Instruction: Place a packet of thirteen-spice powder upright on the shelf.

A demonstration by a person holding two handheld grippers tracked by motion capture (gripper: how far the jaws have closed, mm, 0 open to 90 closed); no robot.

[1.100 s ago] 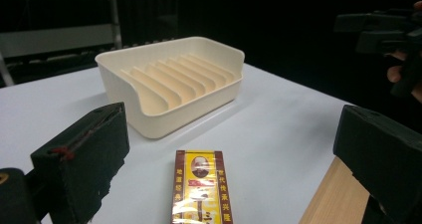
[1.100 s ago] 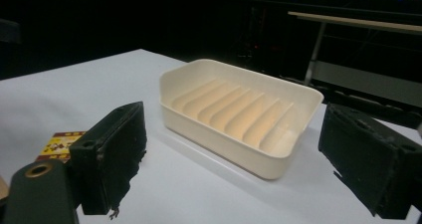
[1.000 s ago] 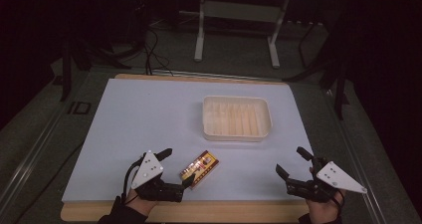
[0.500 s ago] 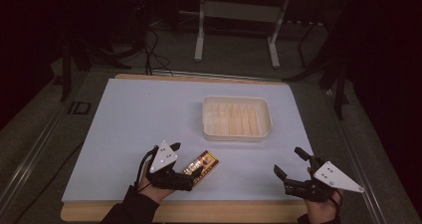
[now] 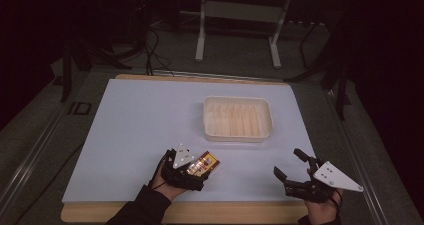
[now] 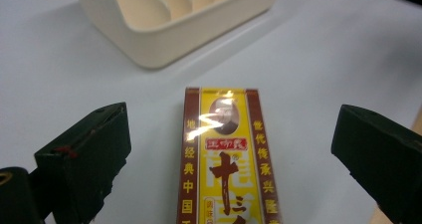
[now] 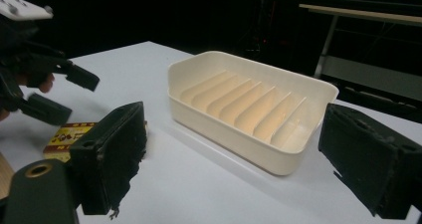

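Observation:
A flat yellow and red packet (image 5: 210, 162) with printed characters lies on the white table near its front edge. My left gripper (image 5: 192, 171) is open and straddles the packet's near end. In the left gripper view the packet (image 6: 224, 154) lies between the two black jaws, which stand well apart and clear of its sides. My right gripper (image 5: 287, 162) is open at the front right with nothing in it. In the right gripper view the packet (image 7: 69, 134) shows at the left, under the left gripper (image 7: 54, 89).
A cream ribbed tray (image 5: 237, 117) stands empty at the middle right of the table, also seen as the tray (image 6: 169, 15) and the tray (image 7: 249, 109). The wooden table edge (image 5: 225, 212) runs along the front. Beyond the table stand dark stands and cables.
My left gripper has moved right and forward until its open jaws straddle the packet. The right gripper has barely moved.

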